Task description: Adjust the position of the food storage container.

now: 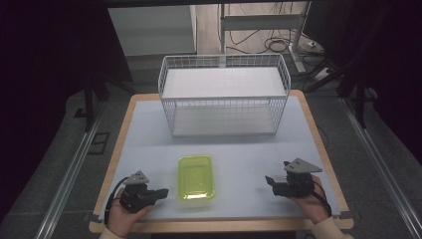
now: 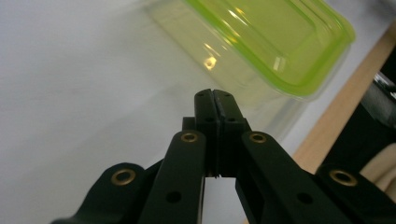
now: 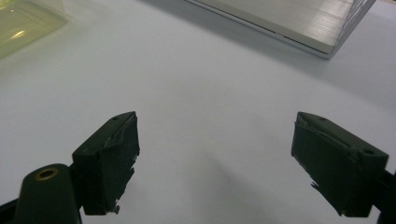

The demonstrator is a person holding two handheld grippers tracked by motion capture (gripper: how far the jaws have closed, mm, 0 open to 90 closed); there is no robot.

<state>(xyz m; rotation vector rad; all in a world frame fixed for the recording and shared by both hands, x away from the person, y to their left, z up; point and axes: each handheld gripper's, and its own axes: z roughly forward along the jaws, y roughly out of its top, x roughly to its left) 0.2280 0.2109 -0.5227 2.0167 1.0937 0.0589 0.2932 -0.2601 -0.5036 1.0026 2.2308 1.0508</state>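
A clear box with a lime-green lid (image 1: 196,177) lies on the pale table top, near the front and a little left of the middle. My left gripper (image 1: 164,191) rests just left of it with its tips pointing at the box's near left corner. In the left gripper view, the two jaws of the left gripper (image 2: 215,95) are pressed together with nothing between them, and the box (image 2: 280,37) lies just beyond them. My right gripper (image 1: 268,180) sits at the front right, apart from the box. The right gripper (image 3: 215,121) has its jaws wide apart over bare table.
A white wire basket (image 1: 224,99) stands at the back middle of the table (image 1: 149,144), and its lower edge (image 3: 289,23) lies ahead of the right gripper. Wooden edging frames the table. Beyond it are dark floor, metal rails and cables.
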